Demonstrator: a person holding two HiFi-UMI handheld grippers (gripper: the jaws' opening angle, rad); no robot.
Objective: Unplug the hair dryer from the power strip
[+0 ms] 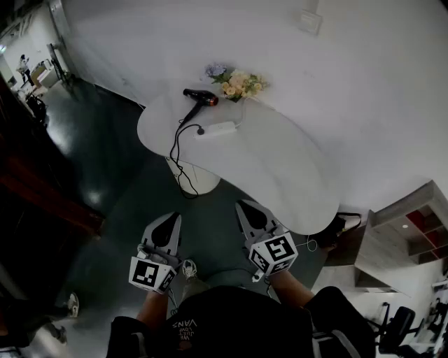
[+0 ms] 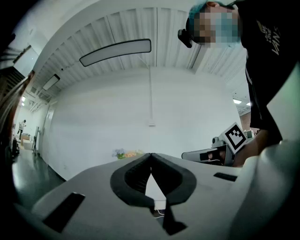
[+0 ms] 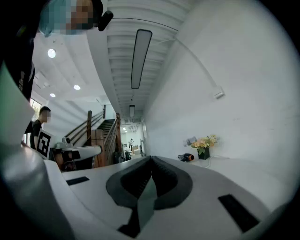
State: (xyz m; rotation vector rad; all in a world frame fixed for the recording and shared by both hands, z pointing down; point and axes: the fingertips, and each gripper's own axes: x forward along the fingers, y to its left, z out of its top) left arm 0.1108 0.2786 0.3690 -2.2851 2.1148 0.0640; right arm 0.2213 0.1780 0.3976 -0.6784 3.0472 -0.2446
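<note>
White power strip (image 1: pixel 217 130) sits well ahead. We should open the left claw (image 1: pixel 172 219) and right claw (image 1: pixel 243 205) (both closed, empty), then pull the plug (image 1: pixel 200 130) straight.

A curved white table (image 1: pixel 280 164) is standing against a white wall (image 1: pixel 364 84), and a bunch of pale flowers (image 1: pixel 240 84) is sitting at its far edge, close to that wall. A small white wall plate (image 1: pixel 310 22) is showing higher up. A shelf unit (image 1: pixel 409 227) is standing at the right, and a dark glossy floor (image 1: pixel 105 147) is spreading to the left, where a distant person (image 1: pixel 24 66) is standing
</note>
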